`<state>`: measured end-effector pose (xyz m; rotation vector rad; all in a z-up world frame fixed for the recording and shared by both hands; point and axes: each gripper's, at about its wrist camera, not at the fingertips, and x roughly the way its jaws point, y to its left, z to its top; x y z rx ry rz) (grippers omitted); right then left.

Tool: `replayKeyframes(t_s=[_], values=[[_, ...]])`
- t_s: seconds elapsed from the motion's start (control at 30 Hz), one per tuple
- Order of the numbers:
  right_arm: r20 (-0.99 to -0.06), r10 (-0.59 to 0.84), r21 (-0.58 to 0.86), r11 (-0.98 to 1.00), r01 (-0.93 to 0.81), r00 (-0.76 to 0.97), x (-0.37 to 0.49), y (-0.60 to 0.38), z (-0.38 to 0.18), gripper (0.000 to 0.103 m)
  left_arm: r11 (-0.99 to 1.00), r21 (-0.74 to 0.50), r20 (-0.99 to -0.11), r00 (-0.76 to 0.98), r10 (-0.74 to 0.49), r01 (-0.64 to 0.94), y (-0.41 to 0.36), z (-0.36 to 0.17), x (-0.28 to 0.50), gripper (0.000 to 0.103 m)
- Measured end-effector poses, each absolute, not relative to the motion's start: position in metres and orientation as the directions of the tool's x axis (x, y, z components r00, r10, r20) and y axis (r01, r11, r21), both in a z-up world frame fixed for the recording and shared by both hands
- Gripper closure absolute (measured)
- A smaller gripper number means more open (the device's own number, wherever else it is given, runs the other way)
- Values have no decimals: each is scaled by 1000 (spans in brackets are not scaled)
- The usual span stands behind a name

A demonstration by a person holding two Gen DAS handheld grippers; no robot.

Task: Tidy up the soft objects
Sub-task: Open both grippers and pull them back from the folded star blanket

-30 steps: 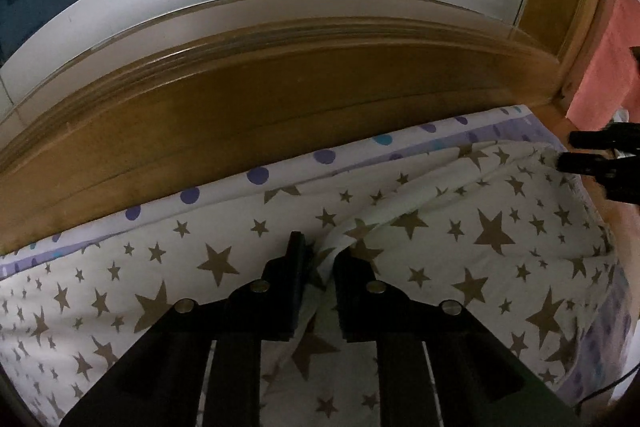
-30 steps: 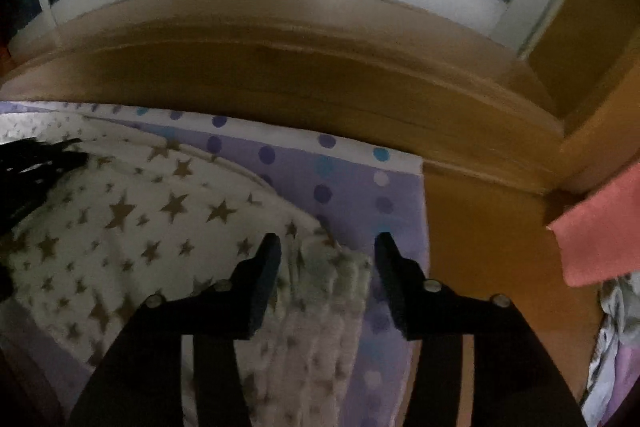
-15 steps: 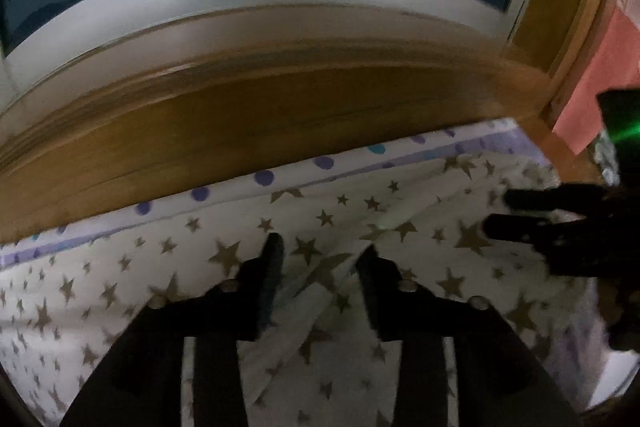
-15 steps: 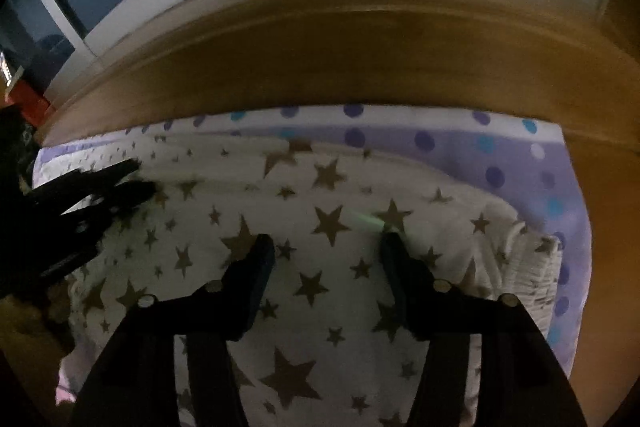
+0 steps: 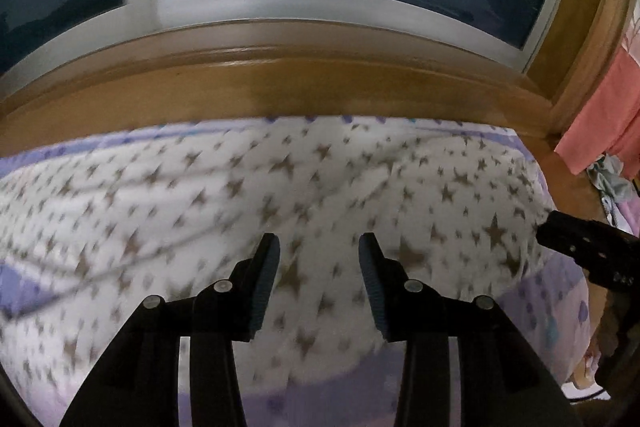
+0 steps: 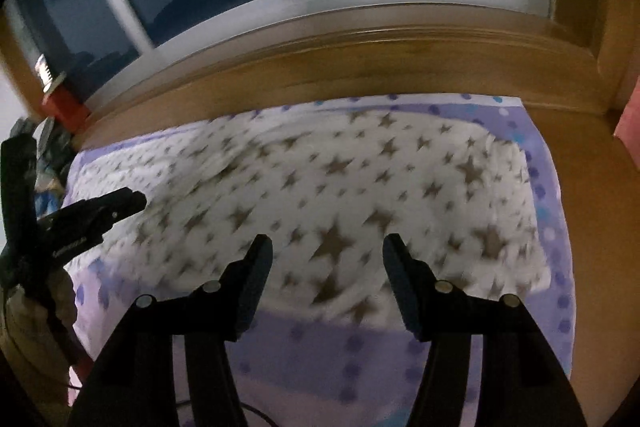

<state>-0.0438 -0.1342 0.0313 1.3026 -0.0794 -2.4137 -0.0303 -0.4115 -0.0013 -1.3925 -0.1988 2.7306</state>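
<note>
A white folded cloth with brown stars (image 5: 320, 183) (image 6: 352, 179) lies flat on a purple dotted sheet (image 6: 320, 351) (image 5: 560, 307). My left gripper (image 5: 318, 247) hovers open over the cloth's near part, with nothing between its fingers. My right gripper (image 6: 326, 247) also stands open above the near edge of the cloth, empty. Each gripper shows in the other's view: the right one (image 5: 554, 227) at the cloth's right end, the left one (image 6: 134, 201) at its left end. Neither touches the cloth.
A wooden ledge (image 5: 320, 87) runs behind the sheet, under a dark window with a white frame (image 5: 320, 3). A pink cloth (image 5: 600, 119) hangs at the right. A red object (image 6: 64, 107) and clutter sit at the far left end.
The left gripper let go of the cloth's fold and opened; the right opened a little wider. Both pulled back and up, so the whole cloth now shows lying flat.
</note>
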Motion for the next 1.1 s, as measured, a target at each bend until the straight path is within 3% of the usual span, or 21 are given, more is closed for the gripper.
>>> replayKeyframes(t_s=[0.2, 0.47, 0.8, 1.1], values=[[-782, -387, 193, -896, 401, -489, -10, -162, 23, 45, -989, -122, -813, -579, 52, 83, -428, 4, 26, 62], [-773, -436, 213, -862, 460, -460, 22, -201, 5, 45, -988, 27, -845, -524, -105, 154, -449, -3, 91, 62], [-779, -440, 148, -822, 549, -448, 52, -286, 2, 45, -975, 9, -842, -524, -127, 223, -522, -4, 138, 62], [-794, -402, 164, -863, 477, -455, 77, -368, -5, 45, -990, 22, -841, -533, -94, 139, -610, -12, 170, 62]])
